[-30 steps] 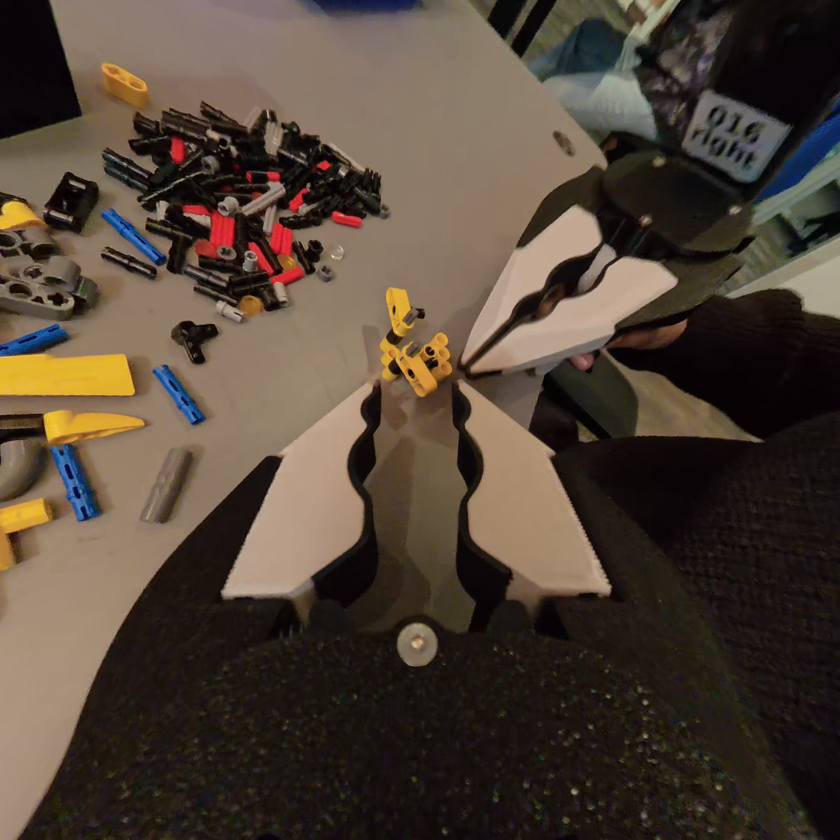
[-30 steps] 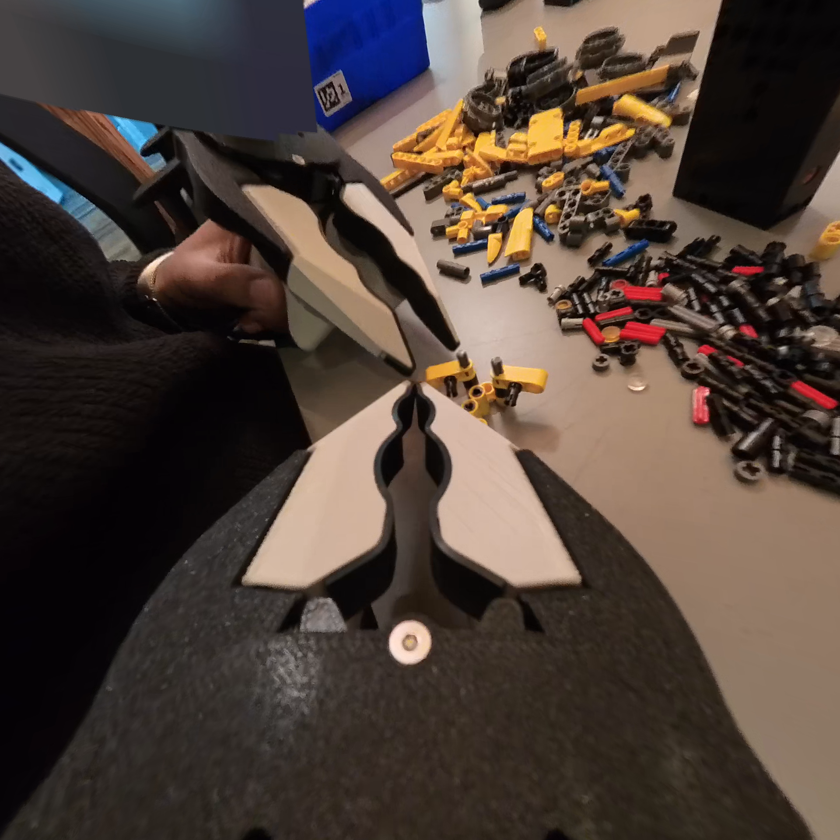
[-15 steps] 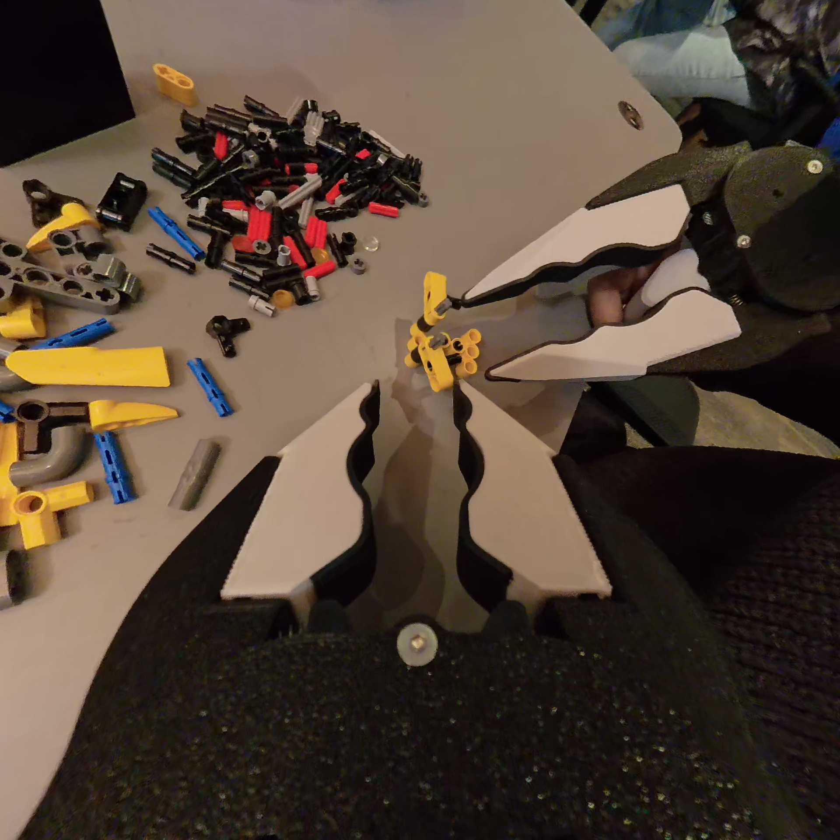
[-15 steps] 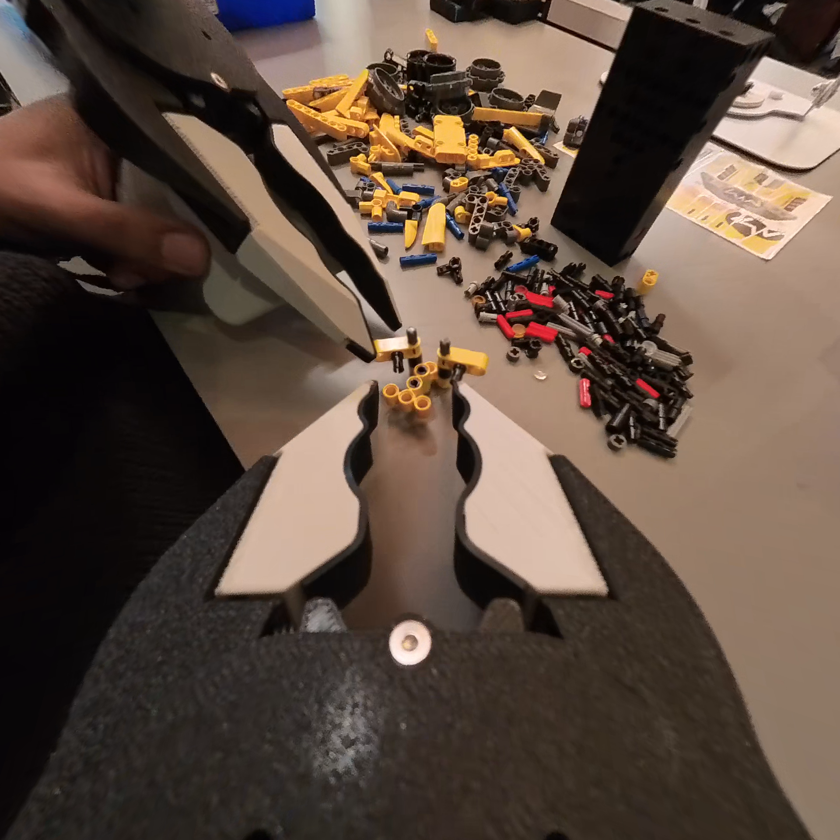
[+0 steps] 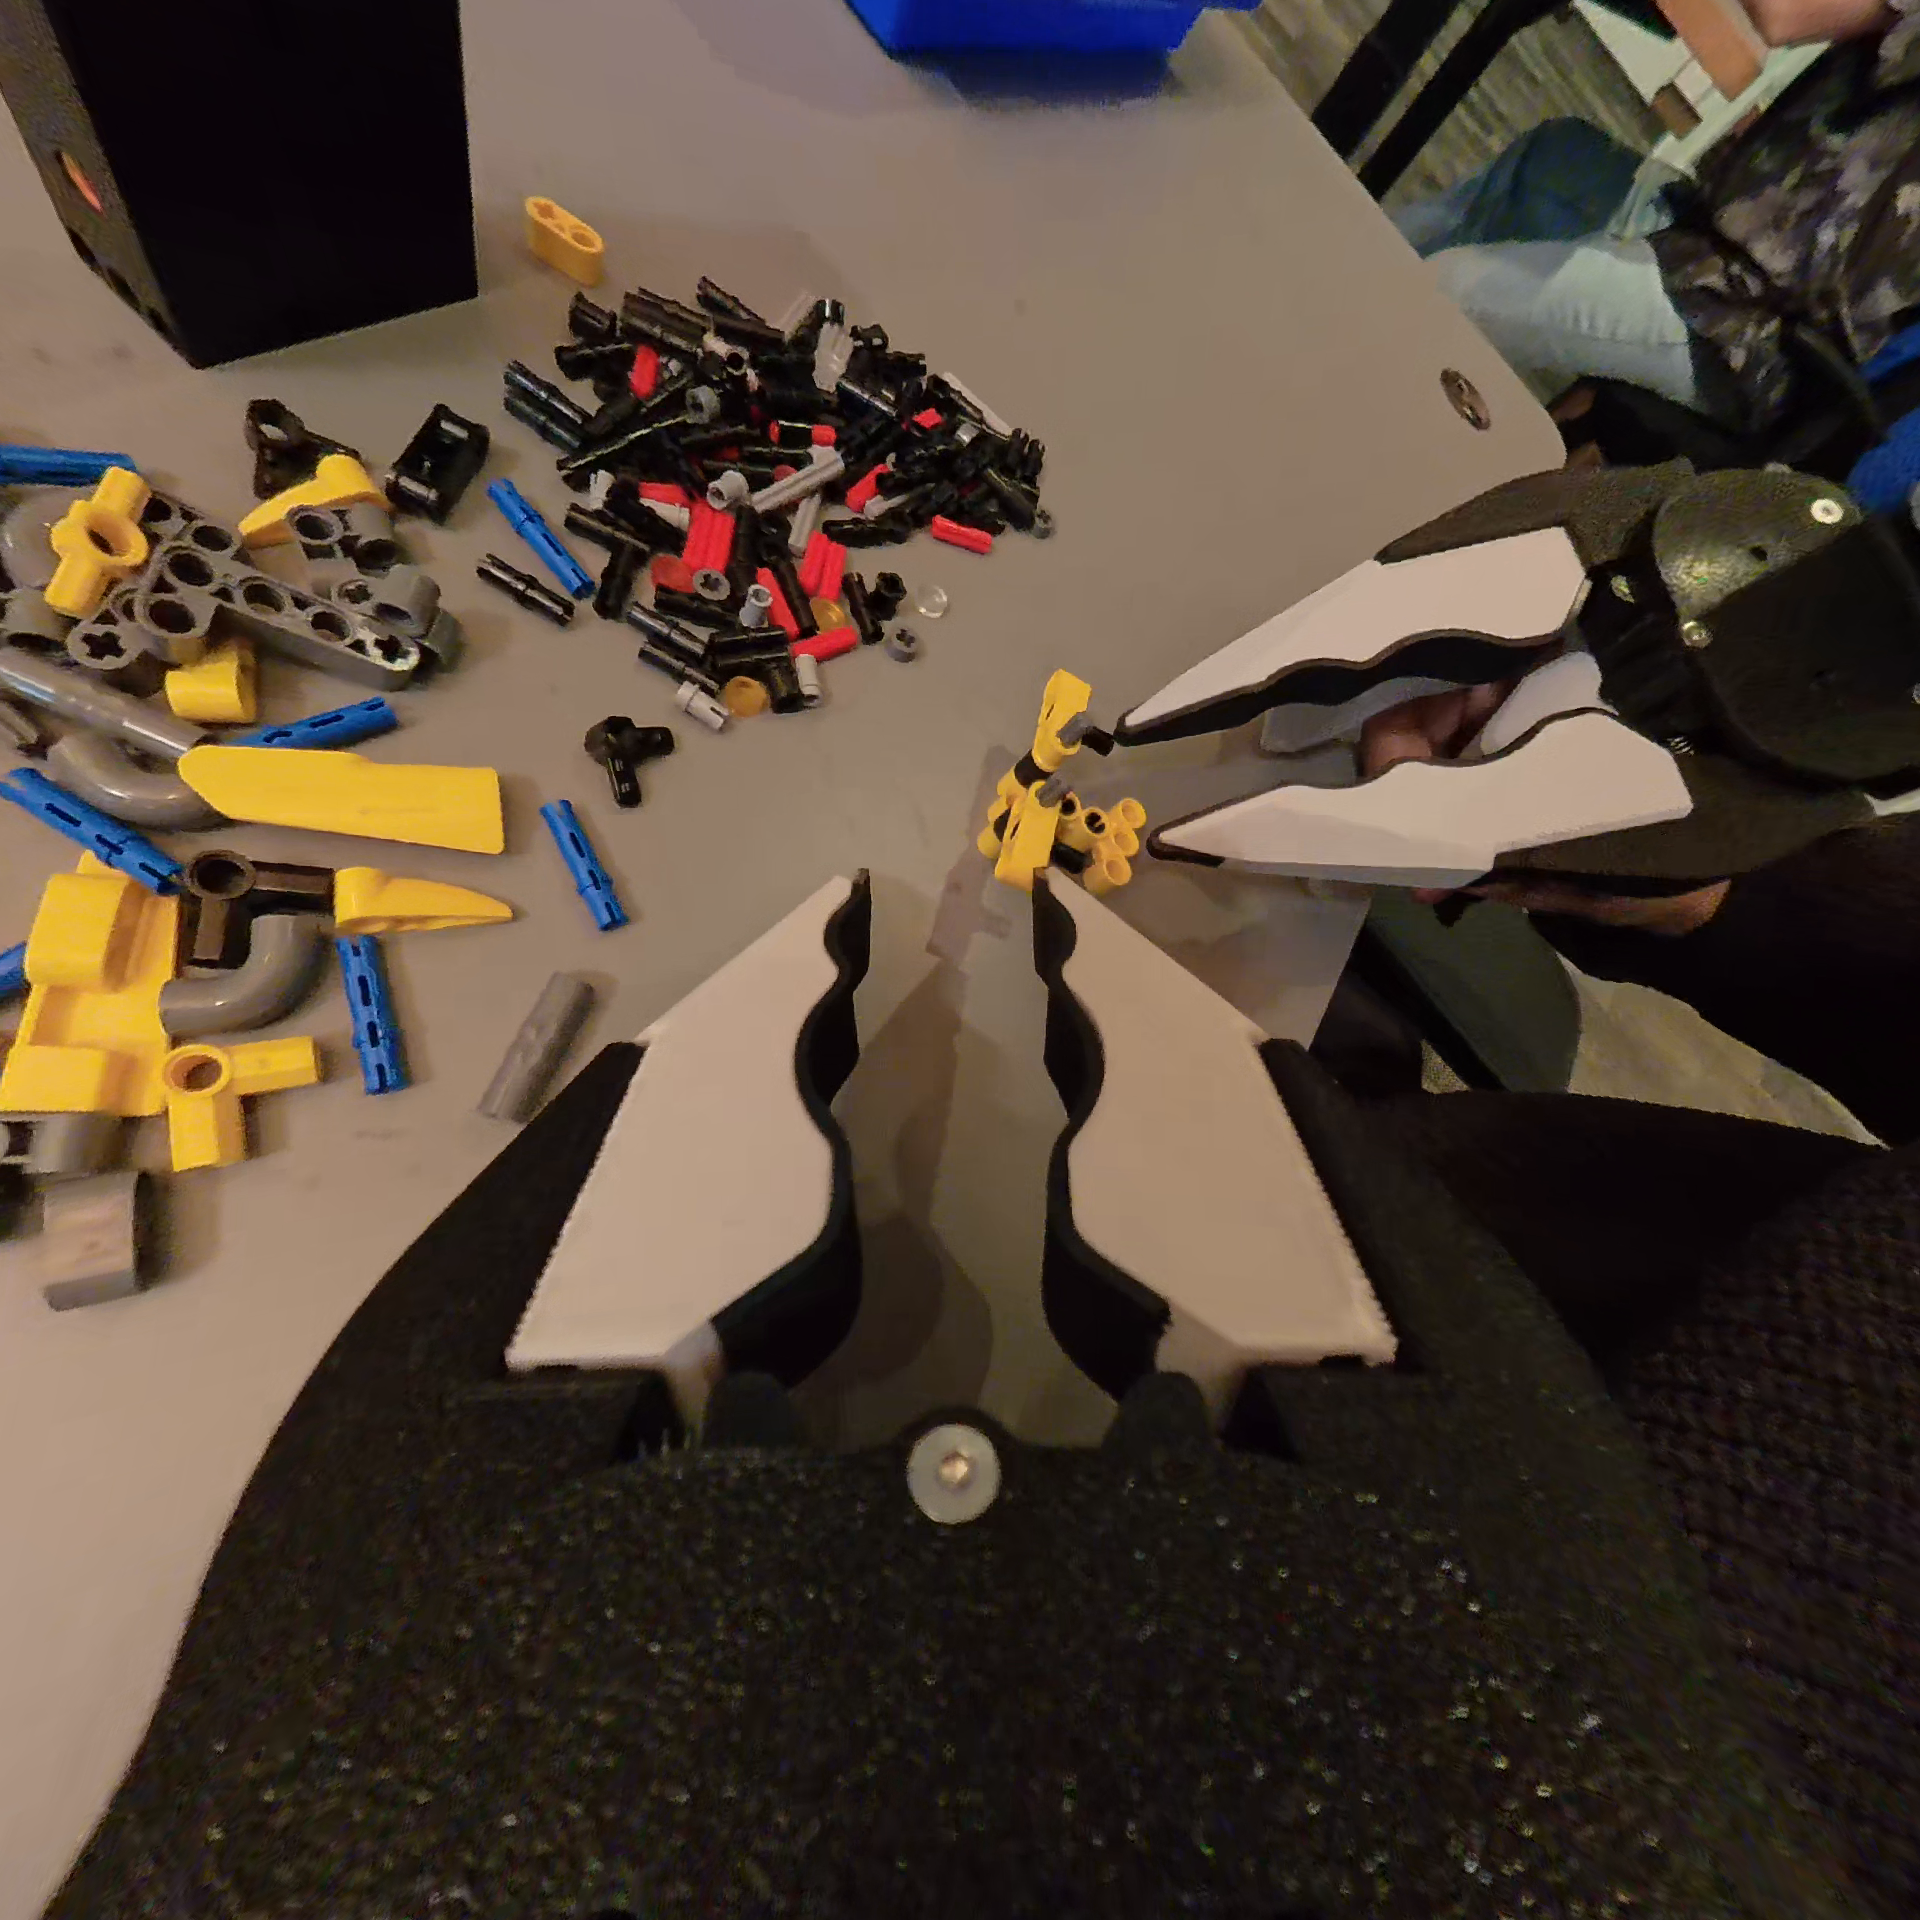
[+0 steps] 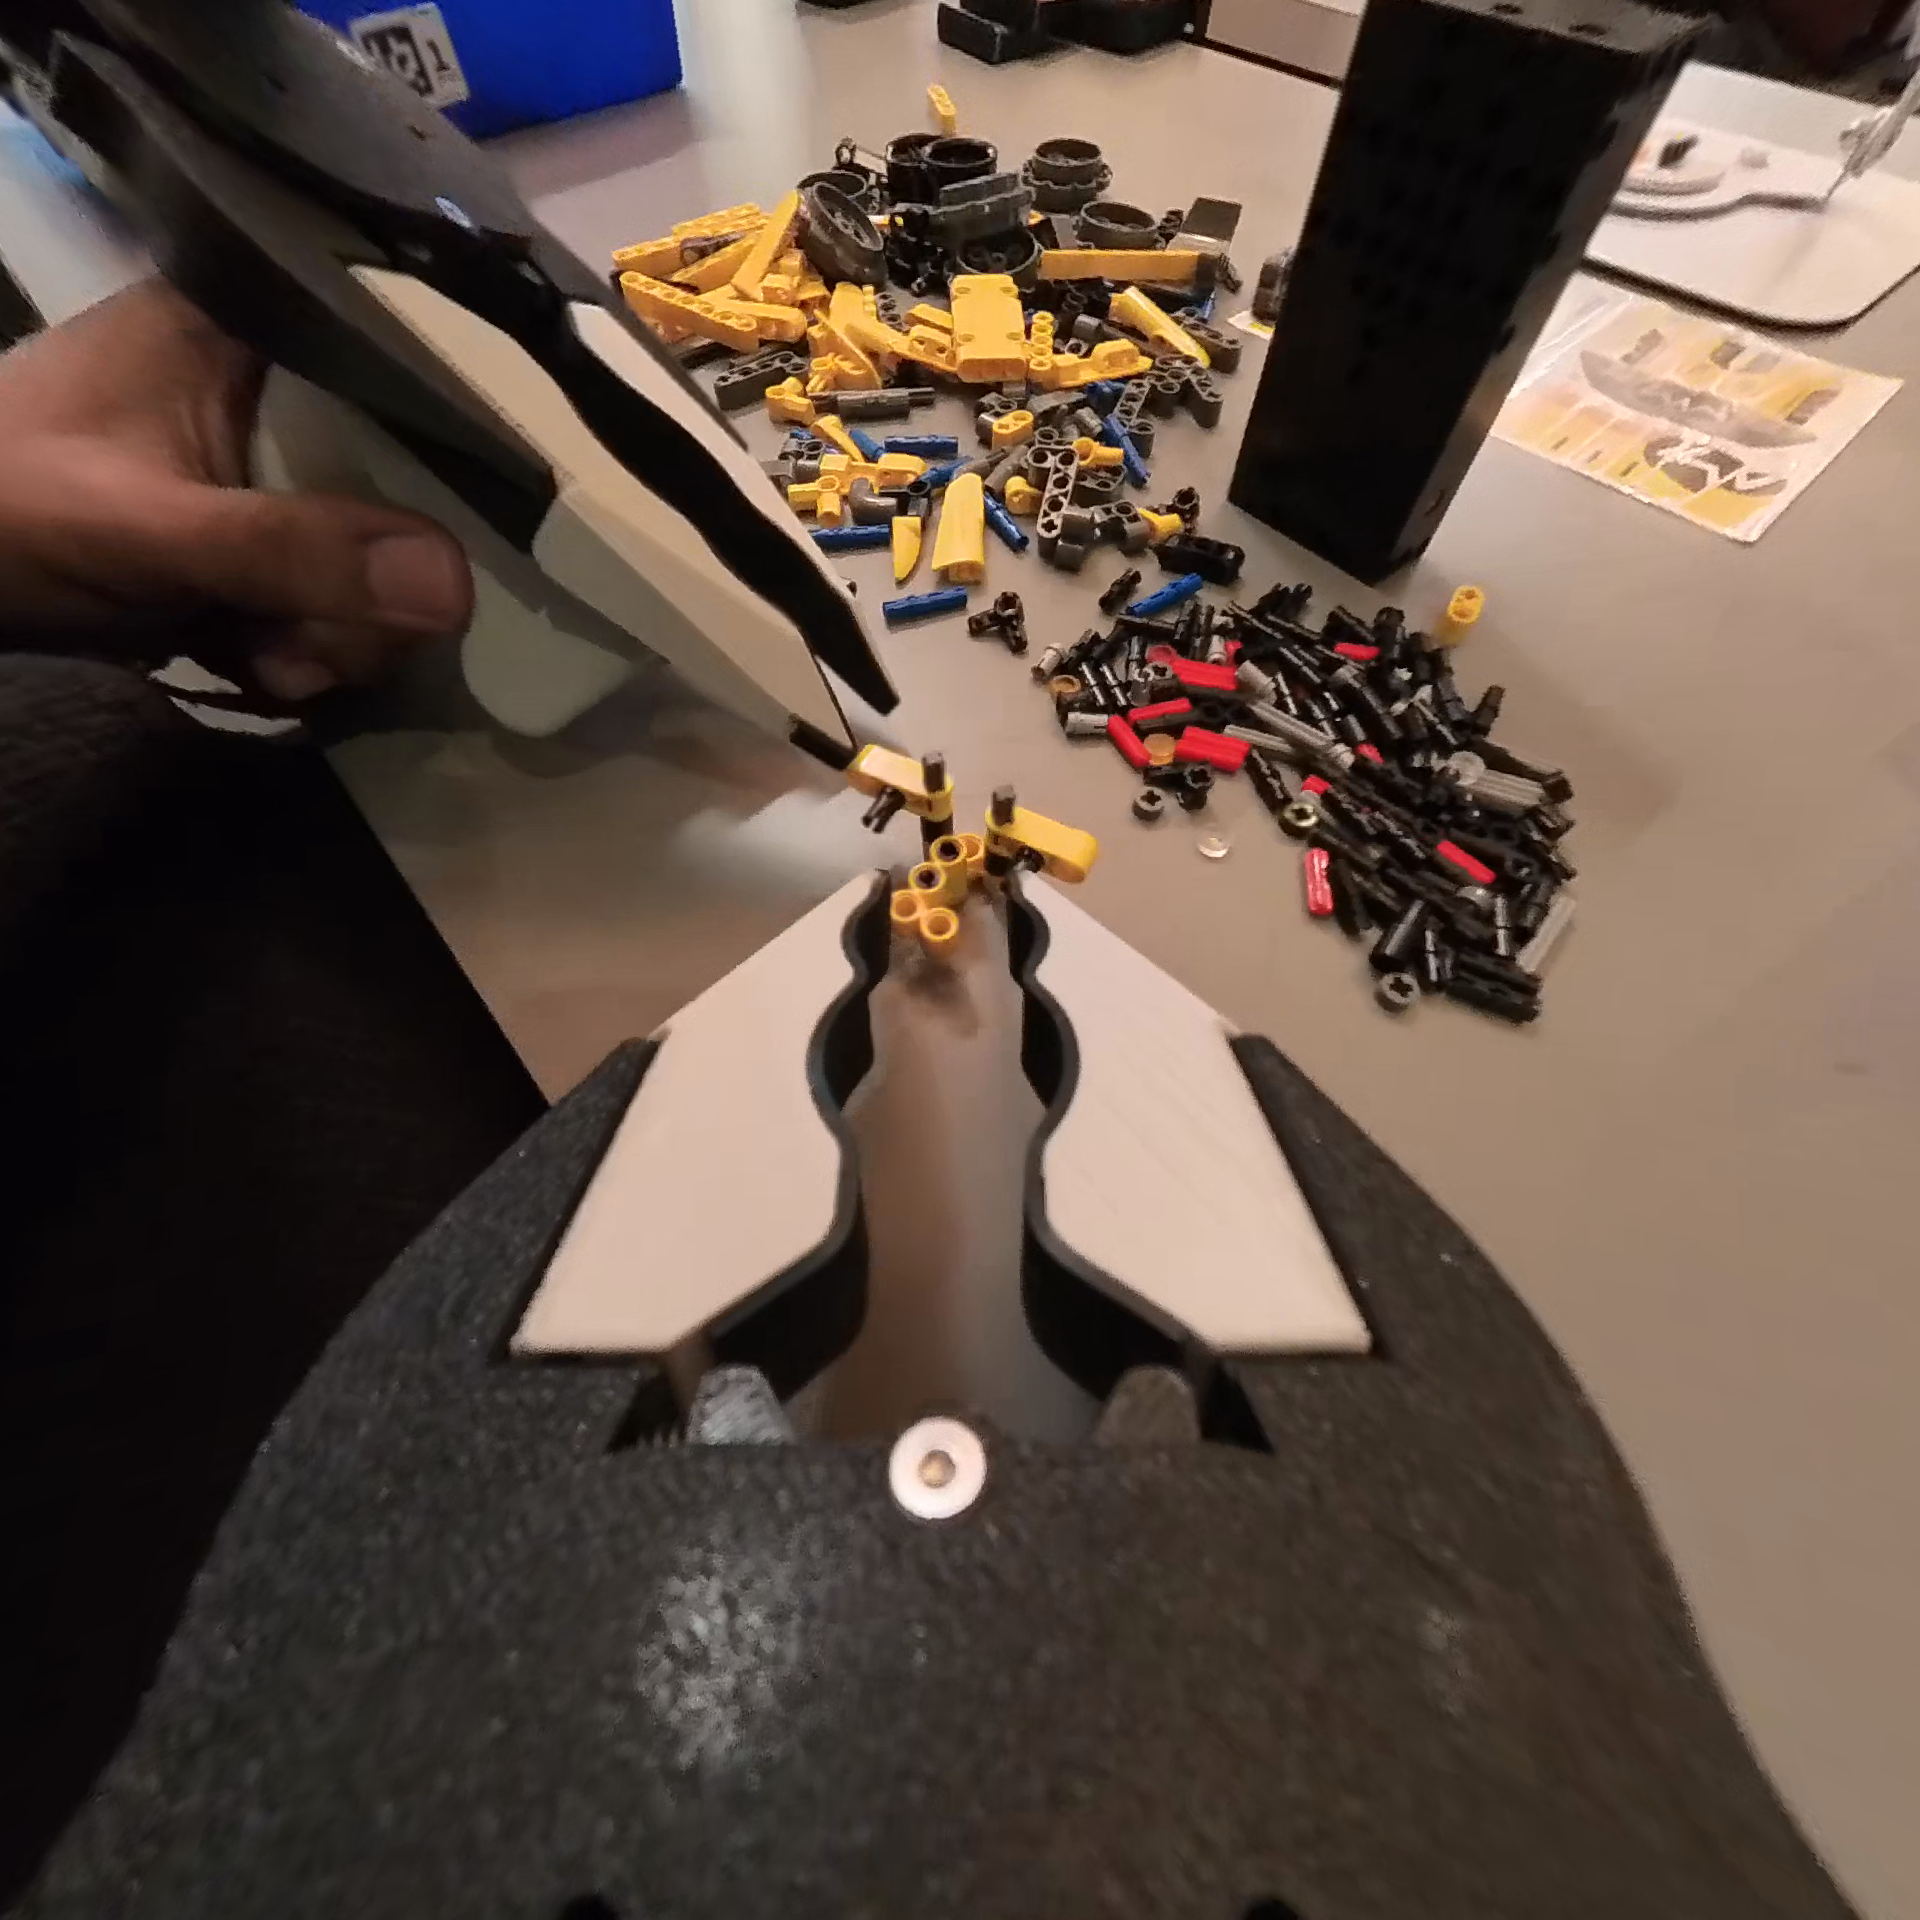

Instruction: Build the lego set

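A small yellow assembly point(image 5: 1029, 821) of beams, connectors and black pins is near the grey table's point(image 5: 1143, 312) right edge. In the right wrist view the assembly point(image 6: 935, 894) sits between the tips of my right gripper point(image 6: 945, 883), whose jaws are narrowed onto it and touch both sides. My right gripper point(image 5: 1135, 787) comes in from the right in the left wrist view. My left gripper point(image 5: 951, 883) is open and holds nothing. Its right fingertip point(image 5: 1044, 899) touches the assembly's underside. In the right wrist view my left gripper point(image 6: 868, 727) reaches in from the upper left, one tip against the assembly's yellow arm.
A pile of black, red and grey pins point(image 5: 769, 520) lies beyond the assembly. Yellow, grey and blue beams point(image 5: 156, 831) lie to the left. A black tower block point(image 6: 1403, 291), a blue bin point(image 6: 520, 52) and a printed sheet point(image 6: 1683, 416) stand farther back. My right fingertips sit around 5 cm from my left ones.
My right gripper opened from shut, took the assembly between its tips and narrowed onto it. My left gripper shifted left, so the assembly is now at its right fingertip, not between its tips.
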`<state>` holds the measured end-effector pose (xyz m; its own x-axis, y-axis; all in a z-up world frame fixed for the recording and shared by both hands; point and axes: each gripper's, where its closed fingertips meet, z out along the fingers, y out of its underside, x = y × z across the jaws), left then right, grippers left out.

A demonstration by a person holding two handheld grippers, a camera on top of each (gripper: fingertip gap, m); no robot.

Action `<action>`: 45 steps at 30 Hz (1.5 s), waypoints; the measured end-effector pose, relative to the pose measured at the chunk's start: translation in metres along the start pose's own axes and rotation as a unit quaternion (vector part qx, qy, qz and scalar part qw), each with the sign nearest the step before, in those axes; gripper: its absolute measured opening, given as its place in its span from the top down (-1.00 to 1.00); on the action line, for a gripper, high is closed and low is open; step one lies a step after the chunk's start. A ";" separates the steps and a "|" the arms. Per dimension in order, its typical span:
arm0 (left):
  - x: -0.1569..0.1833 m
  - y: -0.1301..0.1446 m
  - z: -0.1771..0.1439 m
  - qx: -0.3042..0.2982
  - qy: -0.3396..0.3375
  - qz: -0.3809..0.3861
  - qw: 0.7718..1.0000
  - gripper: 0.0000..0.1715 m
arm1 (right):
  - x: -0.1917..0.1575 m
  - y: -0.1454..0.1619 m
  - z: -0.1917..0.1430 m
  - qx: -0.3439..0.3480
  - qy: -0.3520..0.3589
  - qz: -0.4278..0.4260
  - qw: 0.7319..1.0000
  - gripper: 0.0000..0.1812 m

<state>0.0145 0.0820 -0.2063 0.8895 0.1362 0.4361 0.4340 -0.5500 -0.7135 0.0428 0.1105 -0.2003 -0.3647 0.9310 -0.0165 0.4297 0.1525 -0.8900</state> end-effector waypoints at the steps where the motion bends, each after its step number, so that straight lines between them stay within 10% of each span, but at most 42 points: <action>1: 0.001 0.000 0.000 0.001 0.002 0.001 1.000 0.64 | 0.001 -0.001 0.000 0.003 -0.001 0.007 1.000 0.76; 24: 0.006 -0.002 -0.002 0.009 0.026 0.001 1.000 0.64 | 0.012 0.001 0.000 -0.002 -0.008 0.080 0.997 0.80; 33: 0.011 -0.044 -0.049 0.170 0.075 0.074 0.980 0.64 | 0.023 -0.005 -0.019 0.056 -0.004 0.084 0.995 0.81; 45: 0.003 -0.052 -0.058 0.193 0.158 -0.019 0.968 0.64 | 0.026 -0.003 -0.016 0.047 -0.024 0.132 0.990 0.89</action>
<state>-0.0134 0.0628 -0.1362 0.8102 -0.1432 0.5684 0.5405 -0.1924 -0.8190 0.0456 0.1399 -0.1907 -0.2894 0.9171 -0.2742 0.4379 -0.1279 -0.8899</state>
